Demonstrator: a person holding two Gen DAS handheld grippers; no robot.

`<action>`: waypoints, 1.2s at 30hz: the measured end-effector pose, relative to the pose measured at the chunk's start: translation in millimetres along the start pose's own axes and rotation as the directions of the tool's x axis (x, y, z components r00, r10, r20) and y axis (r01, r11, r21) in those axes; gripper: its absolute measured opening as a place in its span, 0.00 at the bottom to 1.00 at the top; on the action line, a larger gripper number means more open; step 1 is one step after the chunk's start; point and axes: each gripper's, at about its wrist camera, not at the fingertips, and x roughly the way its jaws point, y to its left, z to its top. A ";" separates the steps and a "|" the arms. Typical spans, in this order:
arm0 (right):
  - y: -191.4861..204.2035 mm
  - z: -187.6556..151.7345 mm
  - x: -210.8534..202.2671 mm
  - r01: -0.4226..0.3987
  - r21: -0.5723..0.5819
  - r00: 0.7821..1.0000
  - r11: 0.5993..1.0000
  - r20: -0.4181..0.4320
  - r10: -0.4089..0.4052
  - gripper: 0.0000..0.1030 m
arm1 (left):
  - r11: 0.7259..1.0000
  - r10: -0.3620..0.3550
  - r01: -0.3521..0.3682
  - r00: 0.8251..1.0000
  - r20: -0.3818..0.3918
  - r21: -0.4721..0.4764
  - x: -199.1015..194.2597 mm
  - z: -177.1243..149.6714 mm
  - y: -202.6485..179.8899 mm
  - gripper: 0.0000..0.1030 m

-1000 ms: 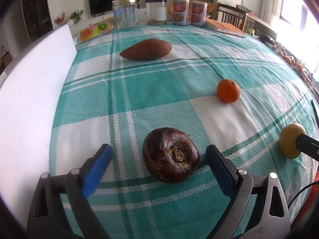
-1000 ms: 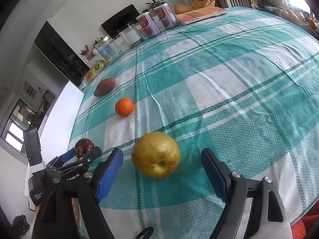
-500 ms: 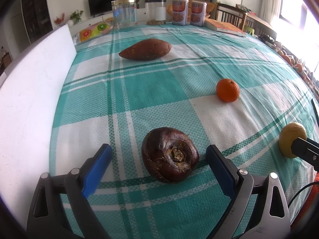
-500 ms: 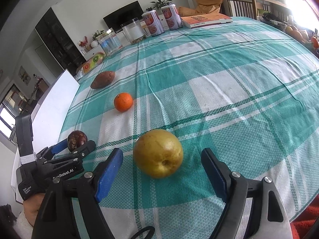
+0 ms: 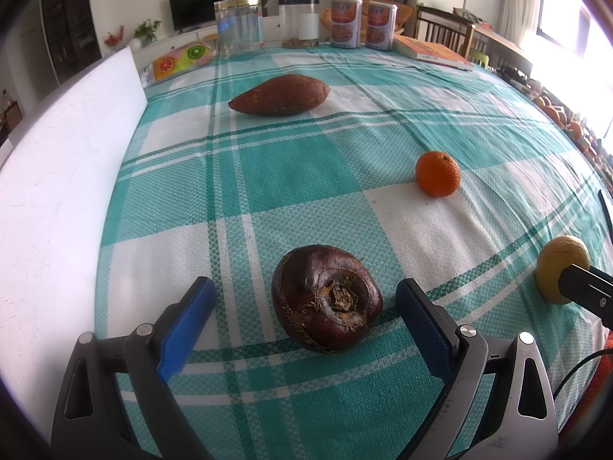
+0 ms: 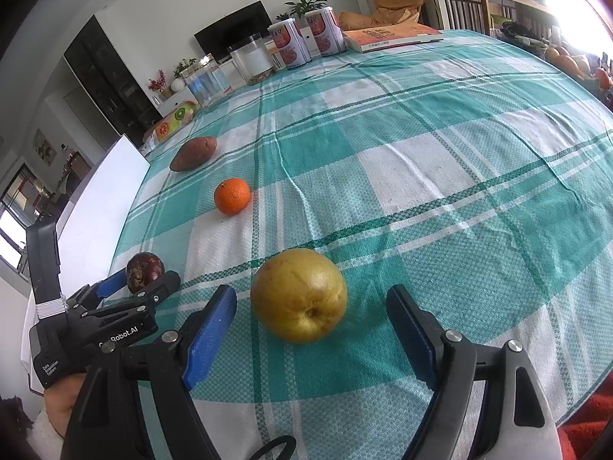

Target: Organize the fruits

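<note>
A dark purple round fruit (image 5: pixel 325 299) lies on the green checked tablecloth between the open fingers of my left gripper (image 5: pixel 306 306), untouched. A yellow pear (image 6: pixel 299 299) lies between the open fingers of my right gripper (image 6: pixel 310 314), untouched. The pear also shows at the right edge of the left wrist view (image 5: pixel 559 268). An orange (image 5: pixel 438 173) and a sweet potato (image 5: pixel 279 96) lie farther back. The right wrist view also shows the purple fruit (image 6: pixel 145 270), the orange (image 6: pixel 231 196), the sweet potato (image 6: pixel 193 153) and the left gripper (image 6: pixel 141 283).
A white board (image 5: pixel 57 176) runs along the table's left edge. At the far end stand a clear jar (image 5: pixel 239 27), a second jar (image 5: pixel 299 23), two cans (image 5: pixel 362 23) and a book (image 5: pixel 433 51). A fruit-print pack (image 5: pixel 180 61) lies at the far left.
Both grippers have crept slightly forward around their fruits, and the right wrist view has tilted more level. Both grippers stay open and no fruit has moved.
</note>
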 end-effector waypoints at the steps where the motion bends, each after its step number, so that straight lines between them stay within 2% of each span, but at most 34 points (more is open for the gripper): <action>1: 0.1 0.0 0.0 0.000 -0.001 1.000 1.000 0.000 0.000 0.78 | 1.000 0.000 0.000 1.000 0.000 0.000 0.2 0.2 -0.3 0.94; 7: -2.8 -0.1 -1.2 -0.012 0.010 1.000 1.000 0.010 0.012 0.78 | 1.000 -0.003 0.003 1.000 0.000 -0.002 -0.2 0.0 0.5 0.94; 12: -8.2 -0.3 -3.0 -0.027 0.032 1.000 0.999 0.018 0.026 0.78 | 0.999 -0.044 0.044 0.999 0.003 -0.008 -2.2 -1.4 4.3 0.93; 17: 2.6 0.1 -2.4 -0.010 -0.014 1.000 1.000 0.018 0.010 0.78 | 0.998 -0.045 0.045 0.999 -0.003 0.038 -8.0 -7.3 -2.3 0.90; 19: 6.9 0.3 1.8 0.003 -0.035 1.000 0.999 0.003 -0.003 0.78 | 0.998 -0.032 0.032 0.999 0.010 0.052 -11.3 -7.8 -5.5 0.71; 20: 7.7 0.4 4.9 0.006 -0.040 1.000 0.999 -0.010 -0.007 0.76 | 0.998 -0.039 0.038 0.999 0.014 0.057 -12.6 -6.0 -7.1 0.52; 23: 7.2 -0.3 8.0 0.006 -0.039 1.000 0.999 -0.023 -0.007 0.48 | 0.998 -0.048 0.048 0.999 0.005 0.030 -13.0 -2.2 -5.6 0.48; 25: 4.9 -0.9 2.5 -0.002 -0.028 1.000 1.000 -0.002 0.001 0.48 | 0.997 -0.076 0.076 0.997 -0.002 -0.014 -19.2 -3.2 -1.0 0.48; 27: 1.6 -0.6 -6.3 -0.056 -0.009 0.998 0.998 0.027 0.056 0.48 | 0.982 -0.173 0.171 0.985 -0.015 -0.078 -37.4 -5.5 5.1 0.47; 28: 1.3 -0.2 -10.9 -0.094 -0.004 0.995 0.996 0.038 0.094 0.48 | 0.964 -0.242 0.238 0.970 -0.020 -0.114 -50.5 -6.5 9.0 0.47; 30: 7.6 -0.1 -19.3 -0.153 -0.001 0.987 0.988 0.037 0.153 0.48 | 0.916 -0.368 0.361 0.930 -0.008 -0.173 -82.2 -8.7 17.3 0.48; 32: 26.7 0.0 -24.2 -0.241 0.008 0.971 0.971 0.006 0.241 0.48 | 0.877 -0.440 0.436 0.898 0.028 -0.202 -120.8 -9.2 30.8 0.48; 33: 43.5 0.3 -26.1 -0.288 -0.013 0.957 0.957 -0.014 0.288 0.48 | 0.870 -0.446 0.448 0.893 0.059 -0.204 -141.3 -8.9 41.2 0.48; 34: 65.1 0.6 -28.6 -0.328 -0.048 0.945 0.943 -0.033 0.327 0.48 | 0.877 -0.427 0.438 0.899 0.094 -0.200 -160.7 -8.6 53.3 0.48; 36: 114.1 0.8 -33.6 -0.423 -0.119 0.906 0.898 -0.082 0.416 0.48 | 0.906 -0.337 0.365 0.929 0.157 -0.214 -189.9 -8.6 82.3 0.48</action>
